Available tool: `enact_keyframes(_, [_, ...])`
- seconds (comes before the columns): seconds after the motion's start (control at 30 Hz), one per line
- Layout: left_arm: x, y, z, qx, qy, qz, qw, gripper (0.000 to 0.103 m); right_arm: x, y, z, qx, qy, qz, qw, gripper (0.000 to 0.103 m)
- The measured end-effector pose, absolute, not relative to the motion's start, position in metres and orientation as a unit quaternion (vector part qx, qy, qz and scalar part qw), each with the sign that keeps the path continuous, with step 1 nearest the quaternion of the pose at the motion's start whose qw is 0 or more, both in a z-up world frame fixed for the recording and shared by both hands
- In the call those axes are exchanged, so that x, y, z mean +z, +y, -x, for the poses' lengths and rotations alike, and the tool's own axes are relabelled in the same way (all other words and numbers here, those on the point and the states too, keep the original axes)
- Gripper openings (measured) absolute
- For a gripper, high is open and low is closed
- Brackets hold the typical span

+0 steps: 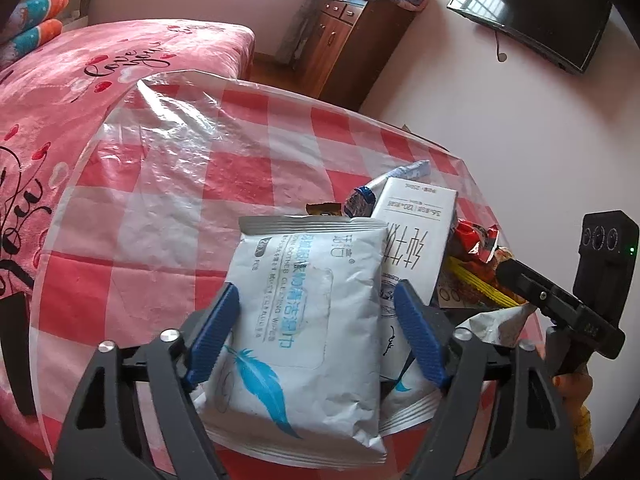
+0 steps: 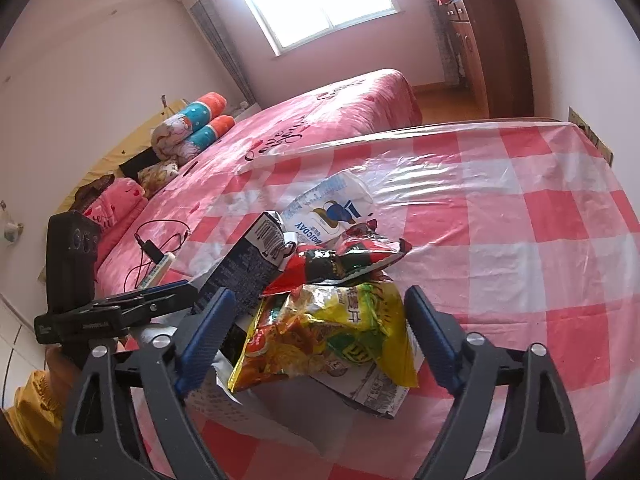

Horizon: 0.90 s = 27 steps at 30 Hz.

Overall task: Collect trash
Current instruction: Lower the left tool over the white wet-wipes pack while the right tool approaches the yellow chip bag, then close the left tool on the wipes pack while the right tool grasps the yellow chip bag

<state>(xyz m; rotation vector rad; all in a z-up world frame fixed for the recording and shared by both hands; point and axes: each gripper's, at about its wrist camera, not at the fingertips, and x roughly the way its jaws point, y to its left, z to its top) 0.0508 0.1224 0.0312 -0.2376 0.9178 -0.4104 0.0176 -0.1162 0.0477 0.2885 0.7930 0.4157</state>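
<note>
A pile of trash lies on the red-and-white checked table (image 1: pixel 168 184). In the left wrist view a white wet-wipes pack with a blue feather (image 1: pixel 304 320) lies between the open fingers of my left gripper (image 1: pixel 320 332); the fingers do not press it. Behind it are a white milk carton (image 1: pixel 416 232), a red wrapper (image 1: pixel 478 240) and a blue-white wrapper (image 1: pixel 384 188). In the right wrist view my right gripper (image 2: pixel 316 336) is open around a yellow snack bag (image 2: pixel 332 332), with a red-green wrapper (image 2: pixel 344 260), the dark carton (image 2: pixel 244 264) and a white pouch (image 2: pixel 328 208) behind.
A pink bed (image 2: pixel 320 120) stands beyond the table, with rolled blankets (image 2: pixel 192 128) and a charger cable (image 2: pixel 156 248). A wooden cabinet (image 1: pixel 352 40) and wall TV (image 1: pixel 532 12) are at the far side. The other gripper shows at the edge of each view (image 1: pixel 560 300) (image 2: pixel 120 308).
</note>
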Motion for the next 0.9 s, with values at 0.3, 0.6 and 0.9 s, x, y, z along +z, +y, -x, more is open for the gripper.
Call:
enact_keyframes(0.3, [0.039,0.112,-0.043,-0.177,0.427,0.089,0.882,0.054,0.044,-0.113,-0.014,0.189,0.383,-0.11,0.898,0.073])
enact_keyframes(0.6, [0.041,0.112,-0.046,-0.16,0.436,0.046,0.884,0.081,0.04,-0.118,-0.016,0.196,0.387,-0.131,0.892,0.079])
enact_keyframes(0.9, [0.026,0.13,-0.055,-0.173,0.456,0.09,0.868,0.089,0.041,-0.108,-0.012,0.198,0.377,-0.104,0.899,0.087])
